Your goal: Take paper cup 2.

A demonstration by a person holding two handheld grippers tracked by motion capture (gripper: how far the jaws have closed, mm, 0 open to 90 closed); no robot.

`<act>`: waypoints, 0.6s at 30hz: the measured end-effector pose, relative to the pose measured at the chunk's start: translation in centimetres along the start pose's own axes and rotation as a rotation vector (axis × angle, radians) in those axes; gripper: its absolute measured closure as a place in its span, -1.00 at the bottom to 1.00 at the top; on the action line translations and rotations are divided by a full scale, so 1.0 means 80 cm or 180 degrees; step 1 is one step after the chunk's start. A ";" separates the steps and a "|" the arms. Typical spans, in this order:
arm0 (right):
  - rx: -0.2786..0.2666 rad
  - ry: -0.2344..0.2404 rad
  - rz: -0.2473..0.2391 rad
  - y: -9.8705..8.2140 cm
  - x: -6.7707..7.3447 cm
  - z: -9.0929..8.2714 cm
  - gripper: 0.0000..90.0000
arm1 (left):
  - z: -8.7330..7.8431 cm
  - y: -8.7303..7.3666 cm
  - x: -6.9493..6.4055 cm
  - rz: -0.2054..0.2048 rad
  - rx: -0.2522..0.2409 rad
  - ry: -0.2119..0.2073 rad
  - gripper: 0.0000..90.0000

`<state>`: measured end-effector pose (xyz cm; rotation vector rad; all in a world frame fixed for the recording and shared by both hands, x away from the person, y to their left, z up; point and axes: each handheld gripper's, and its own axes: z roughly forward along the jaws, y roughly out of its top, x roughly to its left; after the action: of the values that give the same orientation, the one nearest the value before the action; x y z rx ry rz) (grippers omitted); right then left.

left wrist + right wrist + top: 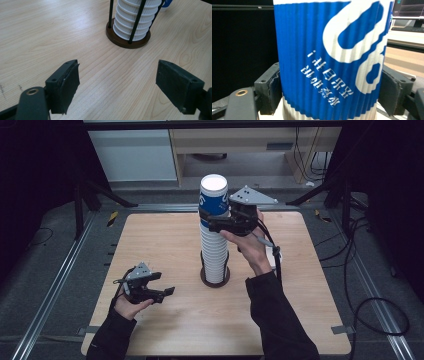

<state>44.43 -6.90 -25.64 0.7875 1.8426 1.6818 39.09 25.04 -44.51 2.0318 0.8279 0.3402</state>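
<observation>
A blue paper cup (329, 60), topmost on the stack, carries large white looping characters at its two o'clock and smaller white script below them (inverted and too blurred to read); no other lettering is legible on the table.

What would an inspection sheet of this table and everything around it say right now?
Surface: wooden table, bare apart from the cup stand.
Job's things: blue-and-white paper cup upside down on top of a tall stack of white cups, which stands in a round dark stand with thin upright rods.
Clutter: nothing seen.
Claws: right claw shut on the blue-and-white paper cup, pads pressing both its sides; left claw open, holding nothing, low over the table.
Cables: one trails from the right claw; more lie on the floor at the right.
Surroundings: dark floor, metal rails, pale furniture behind.
</observation>
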 end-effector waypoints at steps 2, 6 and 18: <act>-0.0013 -0.0005 -0.0031 0.005 0.001 -0.001 -0.57 | 0.000 0.000 0.000 -0.0004 -0.0008 0.0000 -0.59; -0.0045 -0.0018 -0.0074 0.016 0.003 -0.002 -0.57 | 0.000 0.000 0.000 0.0001 -0.0007 0.0002 -0.59; -0.0240 -0.0006 -0.0137 0.046 0.007 -0.016 -0.57 | -0.001 0.000 0.000 -0.0004 -0.0012 0.0003 -0.59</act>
<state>43.42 -7.17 -21.87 0.7131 1.7712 1.7122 39.06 25.08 -44.45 2.0279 0.8284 0.3418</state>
